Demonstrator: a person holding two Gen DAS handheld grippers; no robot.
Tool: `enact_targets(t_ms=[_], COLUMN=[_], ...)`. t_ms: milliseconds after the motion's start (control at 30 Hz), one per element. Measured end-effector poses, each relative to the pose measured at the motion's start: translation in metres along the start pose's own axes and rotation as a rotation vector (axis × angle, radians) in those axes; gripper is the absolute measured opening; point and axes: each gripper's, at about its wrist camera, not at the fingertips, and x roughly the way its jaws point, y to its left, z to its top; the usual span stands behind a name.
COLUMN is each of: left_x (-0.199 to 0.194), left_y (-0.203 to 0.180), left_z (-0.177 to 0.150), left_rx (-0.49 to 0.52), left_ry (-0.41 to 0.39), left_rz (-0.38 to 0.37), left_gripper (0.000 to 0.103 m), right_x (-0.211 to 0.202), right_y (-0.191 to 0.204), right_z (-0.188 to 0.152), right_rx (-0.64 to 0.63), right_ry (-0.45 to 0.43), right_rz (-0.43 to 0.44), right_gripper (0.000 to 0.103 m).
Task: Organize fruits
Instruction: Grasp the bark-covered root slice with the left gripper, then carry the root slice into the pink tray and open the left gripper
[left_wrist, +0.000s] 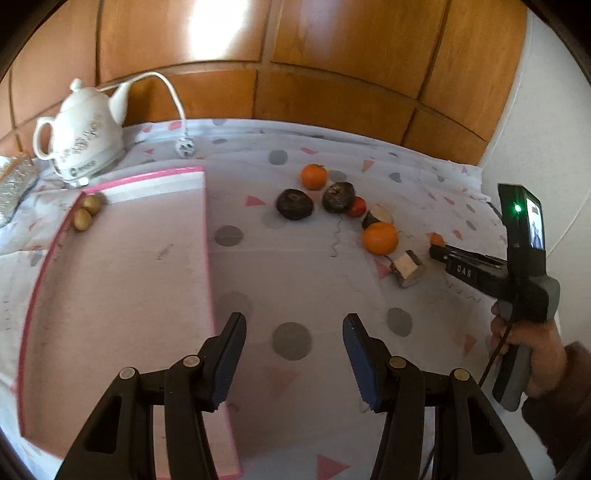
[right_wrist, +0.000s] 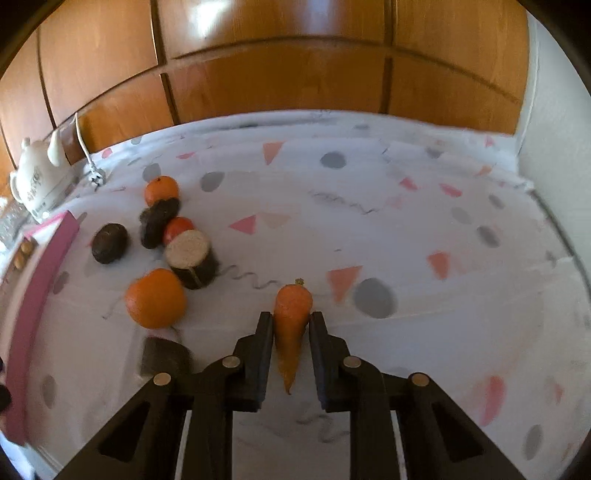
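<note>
A surface (left_wrist: 295, 280) covered with a white cloth printed with grey dots and pink triangles runs up to wood panelling. On its left side lies a shallow pink-edged tray (left_wrist: 122, 280) with two small brownish fruits (left_wrist: 86, 212) in its far corner. Behind the tray stands a white kettle (left_wrist: 83, 136), its cord and plug (left_wrist: 184, 147) trailing onto the cloth.

Near the middle of the cloth is a loose cluster: two oranges (right_wrist: 156, 298), dark round pieces (right_wrist: 109, 242), a small red fruit (right_wrist: 177, 227) and cut, pale-faced chunks (right_wrist: 192, 256).

The left tool (left_wrist: 293, 354) hangs over the cloth beside the tray's edge, its jaws partly apart with nothing between them.

The right tool (right_wrist: 291, 325), held in a hand (left_wrist: 524, 343), has its jaws clamped on a carrot (right_wrist: 291, 314) lying on the cloth, thick end pointing away, just right of the nearer orange.
</note>
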Motion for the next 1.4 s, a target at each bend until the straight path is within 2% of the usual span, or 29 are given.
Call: enact_targets(t_ms=[67,167,300,667,800,900,1000,1133,1400], left_x=[0.006,0.015,0.025,0.066,0.082,0.098,0.112,0.107,0.075], left_y=[-0.007,-0.019,-0.037,-0.085,-0.101,-0.106,-0.107,-0.107,-0.082], left_z=[0.003,0.008,0.015,0.042,0.05,0.053,0.051,0.044,0.034], left_rx=[0.006,0.02,0.037,0.005,0.01,0.007,-0.006,0.034,0.012], left_ry=[0.012,0.025,0.041,0.122,0.137,0.164,0.188,0.157,0.109], left_rz=[-0.015,-0.04,-0.063,-0.143,-0.134,-0.098,-0.064,-0.065,-0.041], left_gripper=[0.055,0.055,0.055,0.055,0.055,0.055,0.038,0.037,0.037], right_x=[-0.002,-0.002,-0.003,-0.002,-0.002,-0.002,-0.002,-0.002,-0.001], right_y=[-0.012,-0.03,-0.034,-0.042,-0.043,-0.043,-0.044,-0.044,-0.043], right_z=[-0.007,-0.017,-0.02,-0.024,-0.024,-0.024,-0.025,-0.025,-0.025], right_rx=[0.004,0.01,0.0,0.046,0.055,0.06,0.065,0.068,0.06], right_ry=[-0.006,-0.019,-0.03,-0.049,-0.054,-0.056,-0.059,-0.061,-0.06], right_rz=[-0.036,-0.021,-0.011,0.037,0.046,0.051,0.057,0.061,0.05], right_gripper=[0.02,0.02,0.02,0.02,0.02,0.02,0.02,0.02,0.02])
